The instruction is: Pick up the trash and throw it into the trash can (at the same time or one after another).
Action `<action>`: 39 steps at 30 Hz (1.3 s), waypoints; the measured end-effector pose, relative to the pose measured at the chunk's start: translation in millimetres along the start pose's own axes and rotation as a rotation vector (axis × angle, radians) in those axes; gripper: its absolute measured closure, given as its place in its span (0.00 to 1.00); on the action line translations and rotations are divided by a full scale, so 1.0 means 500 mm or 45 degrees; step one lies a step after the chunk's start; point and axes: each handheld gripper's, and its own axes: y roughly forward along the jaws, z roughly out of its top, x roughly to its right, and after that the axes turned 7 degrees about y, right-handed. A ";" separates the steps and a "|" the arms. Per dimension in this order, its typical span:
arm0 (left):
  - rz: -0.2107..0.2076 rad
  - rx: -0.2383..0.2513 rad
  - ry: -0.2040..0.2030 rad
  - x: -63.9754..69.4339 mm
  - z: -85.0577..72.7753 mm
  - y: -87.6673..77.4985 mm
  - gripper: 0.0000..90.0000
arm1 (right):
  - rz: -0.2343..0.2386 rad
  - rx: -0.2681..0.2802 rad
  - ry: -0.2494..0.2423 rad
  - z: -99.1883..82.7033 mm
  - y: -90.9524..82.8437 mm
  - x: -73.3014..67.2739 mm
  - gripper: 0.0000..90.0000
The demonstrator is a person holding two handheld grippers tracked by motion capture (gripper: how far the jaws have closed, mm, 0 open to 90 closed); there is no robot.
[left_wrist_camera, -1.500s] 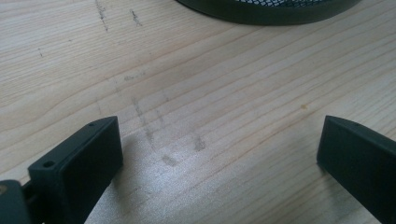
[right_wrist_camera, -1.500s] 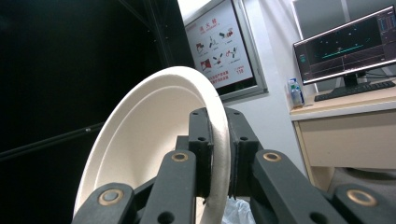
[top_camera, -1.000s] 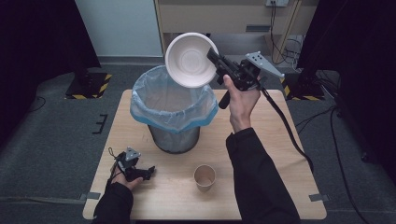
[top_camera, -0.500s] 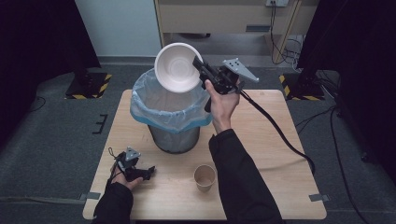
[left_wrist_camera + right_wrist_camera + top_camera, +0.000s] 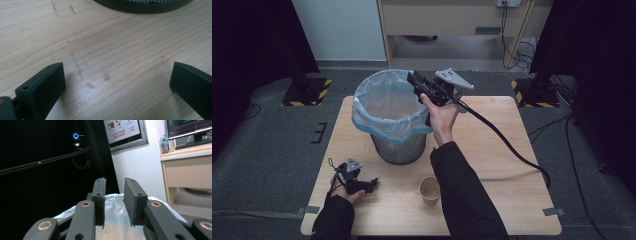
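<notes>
A metal mesh waste bin (image 5: 399, 147) lined with a pale blue plastic bag (image 5: 377, 107) stands on the wooden table (image 5: 502, 165). My right gripper (image 5: 413, 78) hangs over the bin's far right rim, held up by a hand. In the right gripper view its jaws (image 5: 114, 183) stand a little apart with nothing between them, above the white bag (image 5: 115, 225). My left gripper (image 5: 371, 184) rests on the table at the front left, and its jaws (image 5: 117, 75) are wide open over bare wood.
A small paper cup (image 5: 429, 190) stands upright near the table's front edge, beside the right sleeve. The right gripper's cable (image 5: 507, 145) trails across the table's right half. The bin's dark base (image 5: 142, 5) lies just ahead of the left gripper.
The right gripper carried a white bowl leftward and down over the bin. The bowl has left its jaws, which now stand apart. The left gripper has not moved.
</notes>
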 end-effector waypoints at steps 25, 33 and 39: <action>0.000 -0.003 0.002 0.000 0.000 0.000 0.00 | -0.011 -0.114 -0.124 0.018 -0.275 0.082 0.64; 0.002 -0.004 0.001 0.001 0.000 0.000 0.00 | 0.030 -0.232 -0.174 -0.066 -0.334 0.090 0.60; 0.002 -0.003 0.000 0.001 0.000 0.000 0.00 | 0.043 -0.339 -0.220 -0.124 -0.352 0.090 0.58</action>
